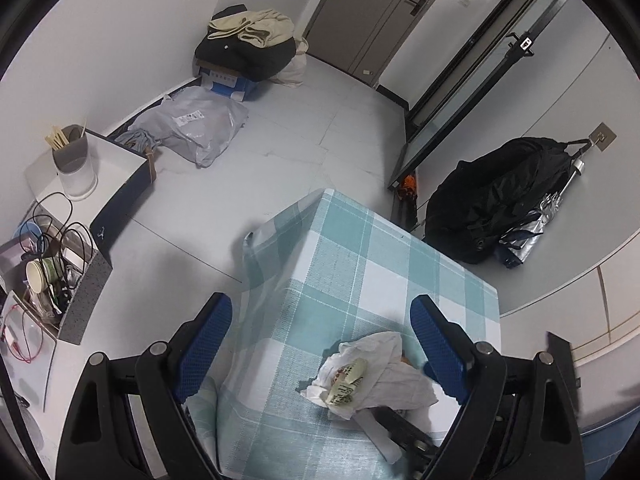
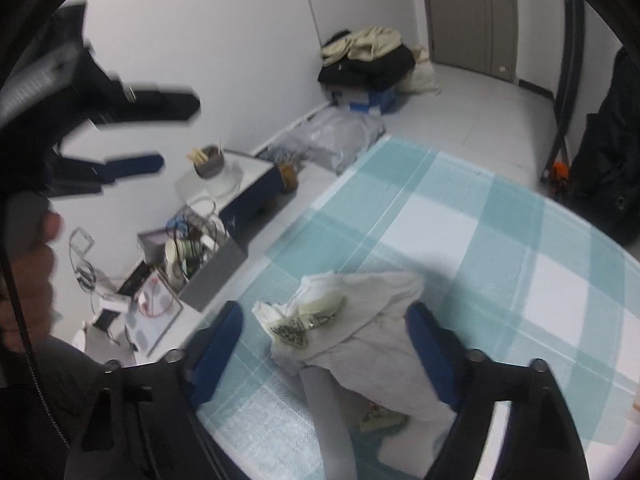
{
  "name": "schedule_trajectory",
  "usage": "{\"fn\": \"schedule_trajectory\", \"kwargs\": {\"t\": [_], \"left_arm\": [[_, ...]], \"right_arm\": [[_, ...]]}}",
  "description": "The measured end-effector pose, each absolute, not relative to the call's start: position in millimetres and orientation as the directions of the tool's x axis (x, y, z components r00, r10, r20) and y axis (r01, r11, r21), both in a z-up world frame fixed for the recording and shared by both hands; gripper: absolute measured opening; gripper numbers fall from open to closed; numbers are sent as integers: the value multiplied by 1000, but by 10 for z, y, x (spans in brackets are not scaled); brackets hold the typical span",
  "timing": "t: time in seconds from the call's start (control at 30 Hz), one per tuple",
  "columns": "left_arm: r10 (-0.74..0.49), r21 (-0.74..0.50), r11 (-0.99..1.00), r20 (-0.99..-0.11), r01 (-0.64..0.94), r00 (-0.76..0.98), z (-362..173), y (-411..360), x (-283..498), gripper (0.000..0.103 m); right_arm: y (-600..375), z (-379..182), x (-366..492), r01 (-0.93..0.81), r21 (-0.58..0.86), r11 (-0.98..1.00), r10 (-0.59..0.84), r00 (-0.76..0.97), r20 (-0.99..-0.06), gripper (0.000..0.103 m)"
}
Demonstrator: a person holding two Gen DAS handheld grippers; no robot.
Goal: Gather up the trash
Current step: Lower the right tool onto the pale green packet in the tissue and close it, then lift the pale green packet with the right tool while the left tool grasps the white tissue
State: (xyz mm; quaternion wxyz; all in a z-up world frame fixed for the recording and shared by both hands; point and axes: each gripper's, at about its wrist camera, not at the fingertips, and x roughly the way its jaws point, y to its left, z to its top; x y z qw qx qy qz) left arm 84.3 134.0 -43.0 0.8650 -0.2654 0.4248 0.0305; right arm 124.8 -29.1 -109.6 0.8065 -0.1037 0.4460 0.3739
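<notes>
A crumpled white wrapper (image 2: 352,328), printed with dark text, lies on the checked teal tablecloth (image 2: 500,240) near the table's corner; every place below is given from that wrapper. Your right gripper (image 2: 324,352) straddles it, blue fingers on either side, jaws apart and not yet pressing, so nothing is held. Your left gripper (image 1: 322,344) hangs beside it, jaws wide and empty, the wrapper lying against its right-hand finger. To grip well, lower the right gripper until the pads flank the bulkiest folds, then close onto paper only, keeping clear of the cloth underneath. Left of the wrapper, off the table's edge, sits a cluttered box (image 2: 208,264) of cables.
</notes>
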Motion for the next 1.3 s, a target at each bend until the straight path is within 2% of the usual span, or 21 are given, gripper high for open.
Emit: {"fn": "schedule_trajectory", "kwargs": {"t": [0.1,0.13,0.17,0.23,0.37,0.5,0.57,0.6,0.7,0.93,1.3], "left_arm": [[-163,-425,860,-753,-282,638,-431,1375,830,89],[-161,-425,859,-754,-285,637,-436,1391,828,89],[-162,-429,855,-755,-292,635,-448,1417,828,89],[-173,-450,839,-754,-307,633,-481,1482,823,89],[-175,-466,817,-761,-339,625,-530,1552,831,89],[-170,-468,812,-761,-348,627,-534,1568,831,89],[-166,-464,814,-762,-349,626,-534,1563,835,89],[-166,-463,814,-764,-350,624,-539,1558,839,89],[-165,-460,816,-766,-350,621,-546,1543,848,89],[-162,-452,819,-772,-352,615,-560,1536,858,89],[-156,-436,827,-785,-355,600,-609,1505,899,89]], "right_arm": [[-185,-1220,1246,-699,152,699,489,312,-815,72],[-139,-1268,1245,-701,142,699,477,309,-823,69],[-92,-1311,1246,-699,135,702,464,306,-831,62],[-13,-1361,1239,-700,123,704,450,305,-840,57],[105,-1447,1213,-697,55,715,396,340,-853,56],[111,-1478,1223,-682,44,730,380,352,-855,51],[135,-1478,1215,-690,26,724,372,358,-856,32],[147,-1480,1209,-691,13,723,363,364,-858,30],[128,-1479,1207,-688,16,726,368,368,-854,27],[89,-1451,1203,-687,35,726,384,362,-849,26],[-310,-1051,1207,-640,137,756,474,390,-789,26]]}}
